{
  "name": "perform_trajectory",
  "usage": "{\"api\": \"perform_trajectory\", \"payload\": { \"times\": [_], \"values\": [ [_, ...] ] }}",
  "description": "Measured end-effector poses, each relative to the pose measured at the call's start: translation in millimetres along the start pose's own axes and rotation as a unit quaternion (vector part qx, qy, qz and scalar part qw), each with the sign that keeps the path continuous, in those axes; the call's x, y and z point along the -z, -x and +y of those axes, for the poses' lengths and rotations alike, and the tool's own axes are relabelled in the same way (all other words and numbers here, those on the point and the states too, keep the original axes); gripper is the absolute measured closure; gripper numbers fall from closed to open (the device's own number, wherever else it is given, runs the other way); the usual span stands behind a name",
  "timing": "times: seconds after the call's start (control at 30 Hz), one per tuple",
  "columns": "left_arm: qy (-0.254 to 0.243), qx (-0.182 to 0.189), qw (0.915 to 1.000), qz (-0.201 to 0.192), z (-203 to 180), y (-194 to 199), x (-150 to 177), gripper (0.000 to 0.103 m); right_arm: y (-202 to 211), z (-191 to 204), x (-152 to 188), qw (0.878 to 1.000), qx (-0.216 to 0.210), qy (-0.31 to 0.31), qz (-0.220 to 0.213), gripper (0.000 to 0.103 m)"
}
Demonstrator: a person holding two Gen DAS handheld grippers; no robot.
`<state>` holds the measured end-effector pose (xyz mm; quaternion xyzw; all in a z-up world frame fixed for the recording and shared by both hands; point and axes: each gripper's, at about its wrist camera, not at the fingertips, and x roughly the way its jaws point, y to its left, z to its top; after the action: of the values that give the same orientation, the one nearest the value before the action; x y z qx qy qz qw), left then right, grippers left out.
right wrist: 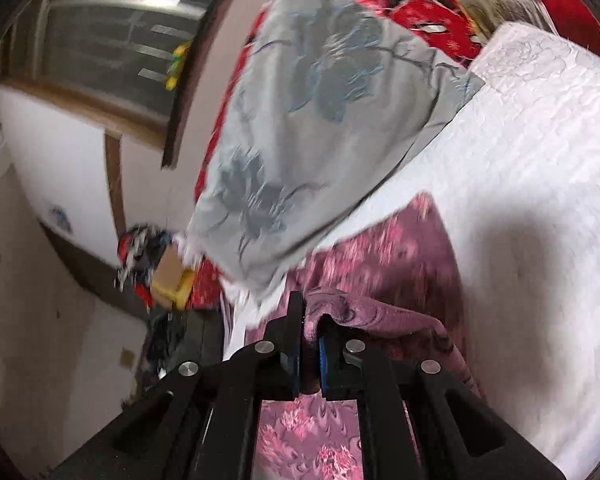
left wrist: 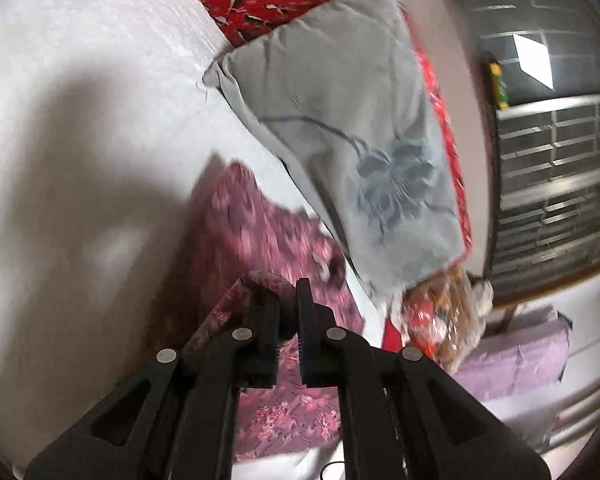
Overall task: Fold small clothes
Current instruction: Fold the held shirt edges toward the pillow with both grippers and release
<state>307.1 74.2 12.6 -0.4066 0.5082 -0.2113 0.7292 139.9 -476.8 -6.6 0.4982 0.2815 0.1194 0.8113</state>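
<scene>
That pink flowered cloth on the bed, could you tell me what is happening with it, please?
A person is folding it with a handheld gripper in each hand. The left gripper and the right gripper are each shut on a part of the pink floral garment, holding it above the white bedspread. The rest of the cloth trails on the bed beside a grey flowered pillow. Both views are blurred, so the fold looks mid-way rather than finished.
</scene>
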Motion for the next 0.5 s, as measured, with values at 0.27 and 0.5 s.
{"api": "perform_trajectory", "payload": {
  "times": [0.27, 0.5],
  "values": [
    [0.042, -0.057, 0.9973, 0.022, 15, -70, -48, 0.098, -69, -33, -33, 0.996, 0.067, -0.052, 0.015, 0.092],
    [0.096, 0.003, 0.995, 0.028, 16, -62, -64, 0.087, -51, -32, -58, 0.994, 0.041, -0.1, -0.029, 0.066]
  ]
}}
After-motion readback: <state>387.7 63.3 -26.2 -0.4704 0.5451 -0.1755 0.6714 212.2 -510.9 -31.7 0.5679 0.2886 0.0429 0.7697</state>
